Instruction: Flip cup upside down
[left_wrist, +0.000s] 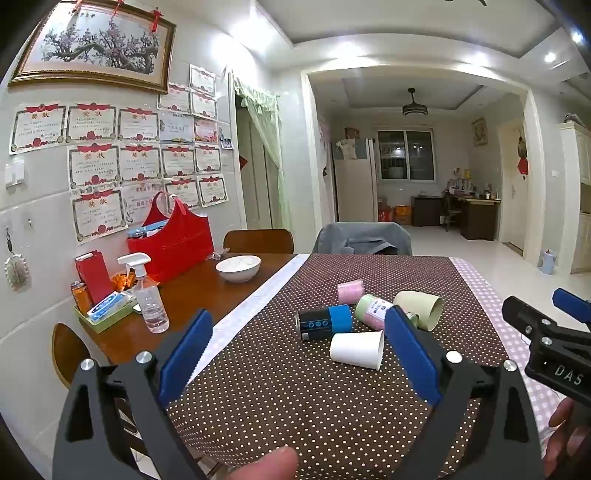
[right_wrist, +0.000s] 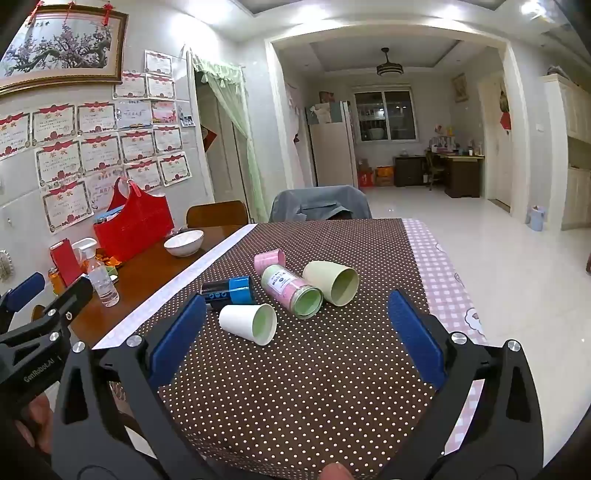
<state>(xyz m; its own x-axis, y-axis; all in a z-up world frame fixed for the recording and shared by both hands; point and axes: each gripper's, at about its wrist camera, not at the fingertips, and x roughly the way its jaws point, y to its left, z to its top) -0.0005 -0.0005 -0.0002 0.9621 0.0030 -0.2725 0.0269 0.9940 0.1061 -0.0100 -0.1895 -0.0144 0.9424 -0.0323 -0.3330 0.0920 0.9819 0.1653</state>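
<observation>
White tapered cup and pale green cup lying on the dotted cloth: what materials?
White tapered cup: likely paper, matte, thin rolled rim, greenish inside. Pale green cup: probably plastic or fibre composite, thicker wall, smooth dull finish. Neither is certain.

A white cup (left_wrist: 357, 349) lies on its side between the left hand-held gripper's (left_wrist: 299, 354) spread fingers.

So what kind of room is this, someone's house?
Most likely a family home's dining area. A wooden dining table carries a polka-dot tablecloth and a white bowl, award certificates cover the wall, and a refrigerator stands in the room beyond.
</observation>
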